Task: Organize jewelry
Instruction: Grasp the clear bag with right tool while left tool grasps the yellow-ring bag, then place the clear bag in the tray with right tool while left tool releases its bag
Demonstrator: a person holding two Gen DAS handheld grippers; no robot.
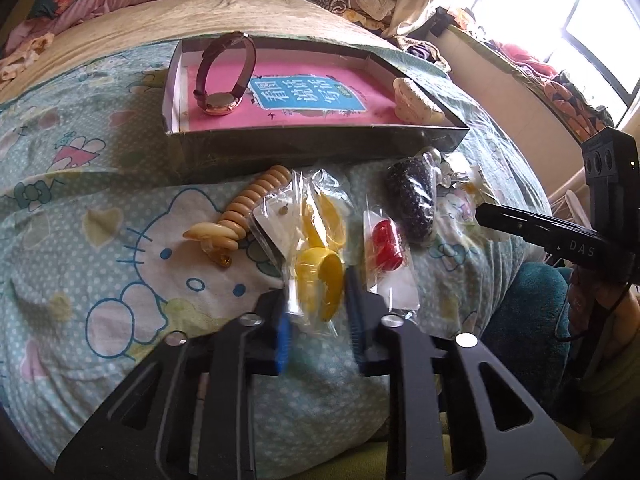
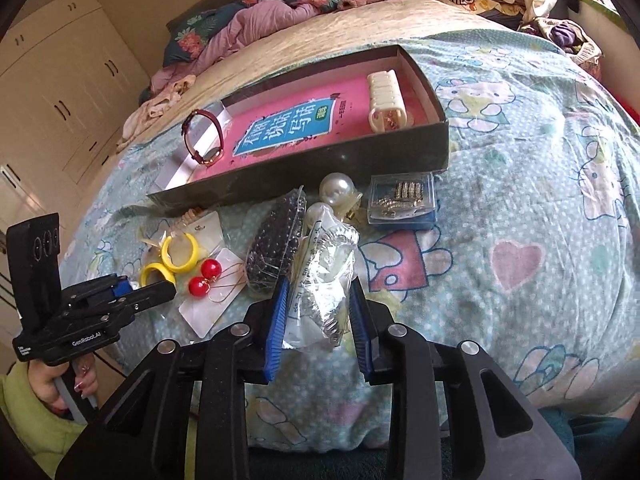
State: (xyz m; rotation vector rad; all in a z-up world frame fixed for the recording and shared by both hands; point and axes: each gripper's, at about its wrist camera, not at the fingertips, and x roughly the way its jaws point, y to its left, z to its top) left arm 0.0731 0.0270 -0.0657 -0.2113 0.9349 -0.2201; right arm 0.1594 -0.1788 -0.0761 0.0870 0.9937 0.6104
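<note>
Left hand-held gripper (image 1: 316, 304): closed on the clear packet of yellow hoop earrings (image 1: 320, 264), blue pads pressing the plastic from both sides, low over the bed.
Right hand-held gripper (image 2: 318, 312): closed on a clear packet holding a silvery hair clip (image 2: 324, 280), the packet upright between the blue pads.
Person: a hand (image 2: 72, 384) with a green sleeve grips the left tool's handle, at the lower left of the right wrist view.
Bed cover (image 2: 520, 200): pale blue with cartoon cats and hearts; all the loose jewelry lies on it.
Red ball earrings (image 2: 205, 276): on a white card in a clear sleeve, just beside the yellow hoops.
Dark beaded piece (image 2: 276, 236): in a clear wrap, between the red earrings and the silvery packet.
Pearl earrings (image 2: 336, 190): two big white balls, close to the box's front wall.
Small clear case (image 2: 404, 200): gold-coloured bits inside, right of the pearls.
Tan beaded bracelet (image 1: 244, 204): left of the yellow packet.
Shallow dark box (image 2: 320, 168): pink printed lining; a watch (image 2: 204, 140) stands at its left end, a cream link bracelet (image 2: 386, 96) lies at its right end.
Far end: heaped clothes (image 2: 248, 20) by the headboard.
</note>
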